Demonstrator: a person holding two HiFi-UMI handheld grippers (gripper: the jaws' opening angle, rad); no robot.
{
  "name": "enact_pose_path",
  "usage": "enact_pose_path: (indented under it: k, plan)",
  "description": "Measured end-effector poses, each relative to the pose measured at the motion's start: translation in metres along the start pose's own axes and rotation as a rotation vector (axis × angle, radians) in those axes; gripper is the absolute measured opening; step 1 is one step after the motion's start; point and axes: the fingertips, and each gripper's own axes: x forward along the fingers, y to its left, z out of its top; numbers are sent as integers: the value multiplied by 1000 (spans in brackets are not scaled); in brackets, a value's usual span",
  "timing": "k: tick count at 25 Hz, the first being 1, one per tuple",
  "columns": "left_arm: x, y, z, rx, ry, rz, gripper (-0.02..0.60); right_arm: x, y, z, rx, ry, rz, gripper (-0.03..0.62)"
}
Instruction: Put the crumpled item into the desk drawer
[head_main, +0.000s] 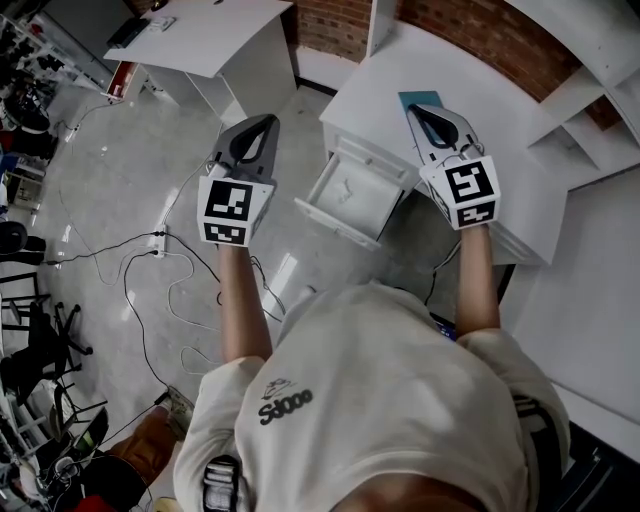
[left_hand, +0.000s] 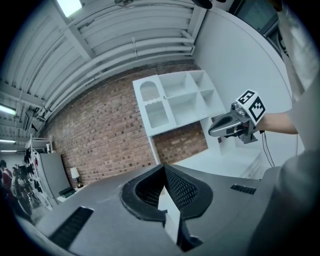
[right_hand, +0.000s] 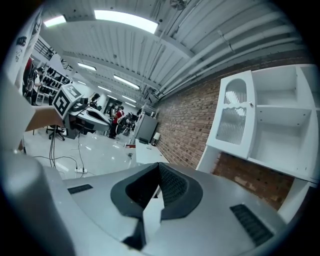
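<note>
Looking down on a big white desk (head_main: 520, 110) beside a red brick wall (head_main: 340, 30). At its front, an open white drawer (head_main: 335, 222), pulled out toward the person in the cream shirt (head_main: 380, 400). Inside the drawer, only a faint pale smudge, too blurry to tell if that is the crumpled item.

Holding the left grey gripper (head_main: 268, 120) up over the shiny grey floor (head_main: 120, 170), just left of the drawer. Shut tight at the jaws, tips touching, with nothing between them.

Holding the right grey gripper (head_main: 413, 108) over the desk top, just right of the drawer and right above a flat blue-green thing (head_main: 408, 97). Shut tight at the jaws too, and gripping nothing.

Down on the floor, thin black and white cables (head_main: 140, 300) and a white power strip (head_main: 158, 243), well apart from the drawer. Behind the desk, in the left gripper view, a white shelf unit with open boxes (left_hand: 180, 100) up against the bricks.
</note>
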Motion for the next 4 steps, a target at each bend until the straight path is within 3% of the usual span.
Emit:
enact_pose_path:
  k: [4]
  plan:
    - [-3, 5, -3, -3, 6, 2, 18, 4, 5, 1, -5, 5, 4, 6]
